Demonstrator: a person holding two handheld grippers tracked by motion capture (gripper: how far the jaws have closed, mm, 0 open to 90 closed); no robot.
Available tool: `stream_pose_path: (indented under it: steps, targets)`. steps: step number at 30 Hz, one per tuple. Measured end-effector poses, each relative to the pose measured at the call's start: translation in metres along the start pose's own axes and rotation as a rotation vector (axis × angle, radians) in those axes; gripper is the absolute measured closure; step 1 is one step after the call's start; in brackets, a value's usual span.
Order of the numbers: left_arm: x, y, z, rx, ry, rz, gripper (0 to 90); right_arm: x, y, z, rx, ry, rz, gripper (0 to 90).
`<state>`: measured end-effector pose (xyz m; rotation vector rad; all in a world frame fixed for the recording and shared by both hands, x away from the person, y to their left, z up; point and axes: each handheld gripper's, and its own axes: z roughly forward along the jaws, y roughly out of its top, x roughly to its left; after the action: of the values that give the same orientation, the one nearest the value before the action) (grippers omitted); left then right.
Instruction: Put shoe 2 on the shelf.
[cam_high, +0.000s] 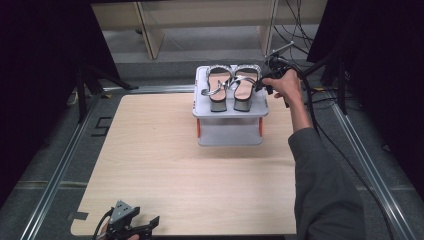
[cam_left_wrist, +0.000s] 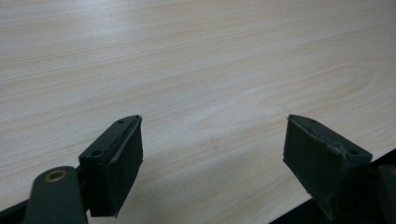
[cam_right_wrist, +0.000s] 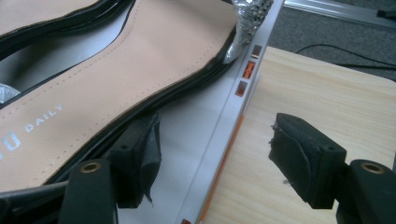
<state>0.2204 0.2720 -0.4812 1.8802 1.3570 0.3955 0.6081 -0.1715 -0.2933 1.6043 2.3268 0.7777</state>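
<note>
R gripper (cam_right_wrist: 212, 154) open at the right edge of the grey rack (cam_high: 202, 106), nothing between its pads – one jaw by the right sandal (cam_high: 246, 86), other out over the table (cam_high: 190, 165). Both sandals sit side by side on rack's top. L gripper (cam_left_wrist: 212, 158) wide open, empty – near table's front edge.

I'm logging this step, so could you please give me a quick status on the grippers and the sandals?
Right gripper open, at right sandal on grey rack. Left gripper open, idle over table. Rack edge between right jaws.

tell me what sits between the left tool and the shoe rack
Nothing: in the high view only bare wooden table lies between the left tool and the shoe rack.
</note>
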Motion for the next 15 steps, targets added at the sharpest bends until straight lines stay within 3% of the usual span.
stream_pose_path:
  steps: [3,6,7,15]
  targets:
    - [0.000,0.000,-0.001,0.001,0.000,-0.002,19.5,-0.001,-0.001,0.002,-0.012,0.015,-0.018,32.5]
    - [0.001,0.000,-0.002,-0.001,0.002,0.000,19.5,-0.001,-0.002,0.000,0.008,0.027,0.020,26.6]
    - [0.001,0.000,-0.002,-0.002,0.005,-0.010,19.5,-0.003,-0.004,-0.002,-0.001,0.044,-0.008,25.6]
    - [0.002,0.001,0.000,0.008,0.010,0.007,19.5,-0.013,-0.018,-0.034,-0.073,0.078,-0.018,25.4]
